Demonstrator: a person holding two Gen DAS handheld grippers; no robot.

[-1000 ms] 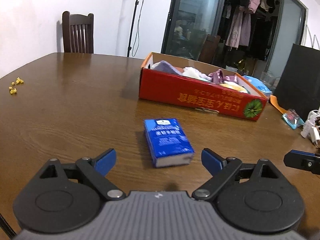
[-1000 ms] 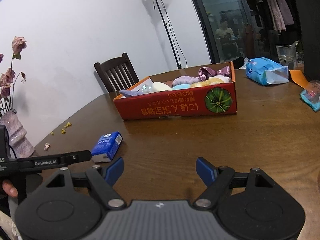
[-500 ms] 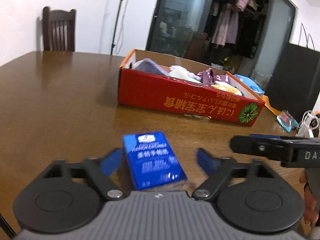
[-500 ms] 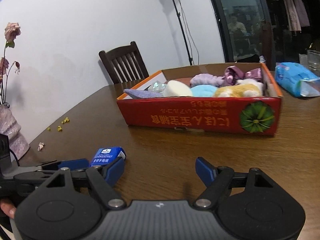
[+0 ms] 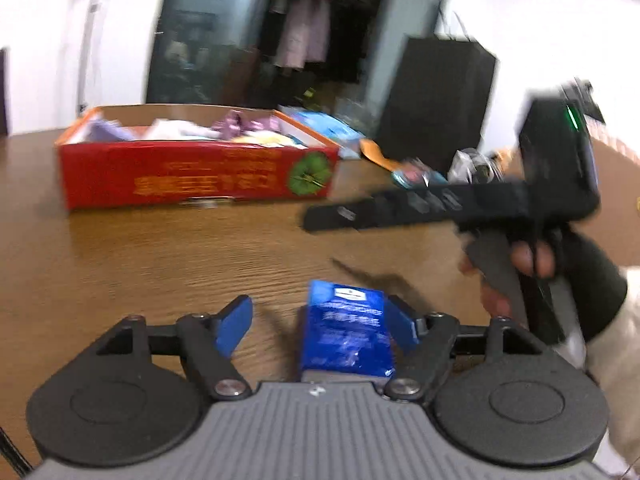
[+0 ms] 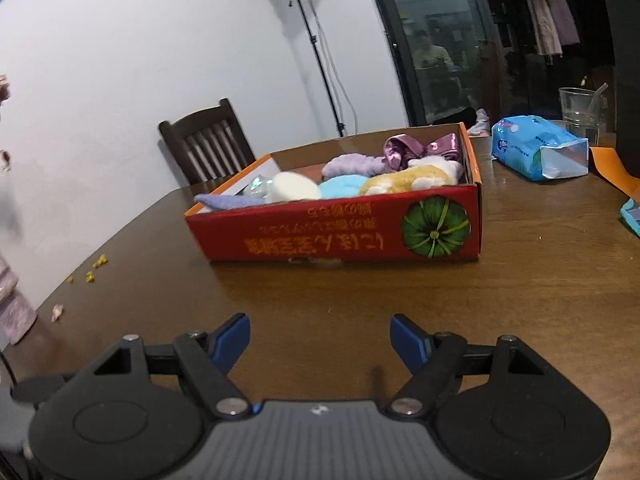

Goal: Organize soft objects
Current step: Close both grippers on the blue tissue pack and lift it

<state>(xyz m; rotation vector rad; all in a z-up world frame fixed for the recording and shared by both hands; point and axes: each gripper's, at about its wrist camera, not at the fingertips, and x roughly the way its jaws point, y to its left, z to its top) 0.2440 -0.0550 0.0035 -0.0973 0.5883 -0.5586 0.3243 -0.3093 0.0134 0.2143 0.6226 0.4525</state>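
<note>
Between the left tongs and the red box lies a broad bare stretch of worktop. The blue tissue pack sits between the tong fingers, against the right-hand one, with a gap beside the left-hand one. To the right, the right tongs jut across above the wood. Ahead of them the worktop is bare up to the box front. The box is crowded with soft things; little room shows among them. Right of the box stand a blue wipes pack and a glass. Left of it, yellow crumbs dot the wood near the edge, and a chair stands behind.
</note>
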